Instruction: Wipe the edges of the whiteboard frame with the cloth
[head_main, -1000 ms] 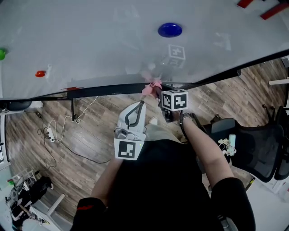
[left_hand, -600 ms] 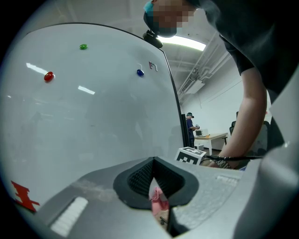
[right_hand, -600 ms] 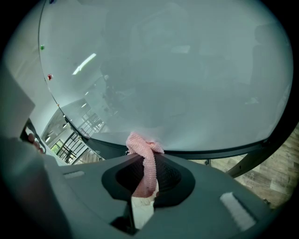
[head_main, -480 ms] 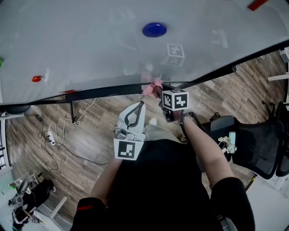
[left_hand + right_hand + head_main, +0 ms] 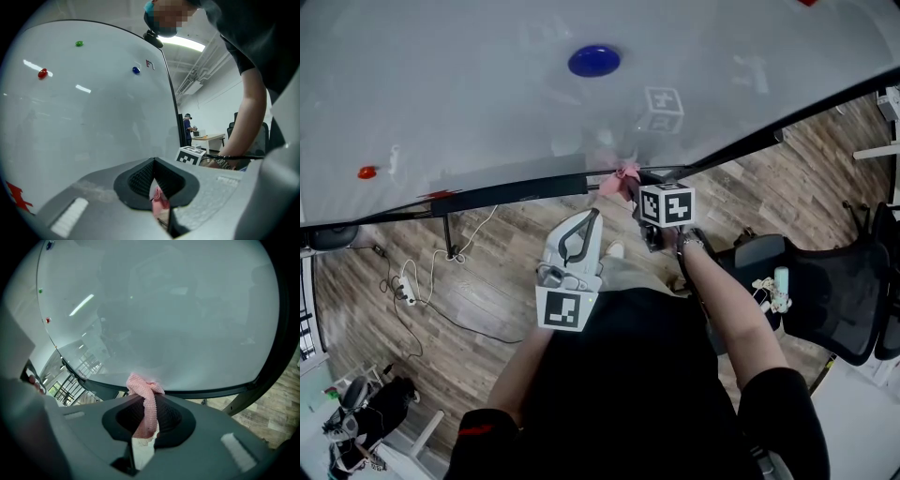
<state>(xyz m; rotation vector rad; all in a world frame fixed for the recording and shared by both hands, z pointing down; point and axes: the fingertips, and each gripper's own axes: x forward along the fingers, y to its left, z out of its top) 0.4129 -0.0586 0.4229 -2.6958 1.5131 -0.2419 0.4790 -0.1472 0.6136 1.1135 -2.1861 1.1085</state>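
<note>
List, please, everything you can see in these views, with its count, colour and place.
whiteboard: one, white, top of head view
frame: one, dark, board's lower edge
cloth: one, pink, at the frame
magnets: three, blue, red, green, on the whiteboard
office chair: one, black, right floor
power strip: one, white, left floor
bystander: one, dark top, far off by a desk
left gripper: one, grey, shut, below the frame
right gripper: one, grey, shut on the cloth

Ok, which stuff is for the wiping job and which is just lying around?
For the job: pink cloth, pinched in the right claw; black whiteboard frame.

Just around: blue magnet, red magnet, office chair, power strip, left claw (shut, empty).
</note>
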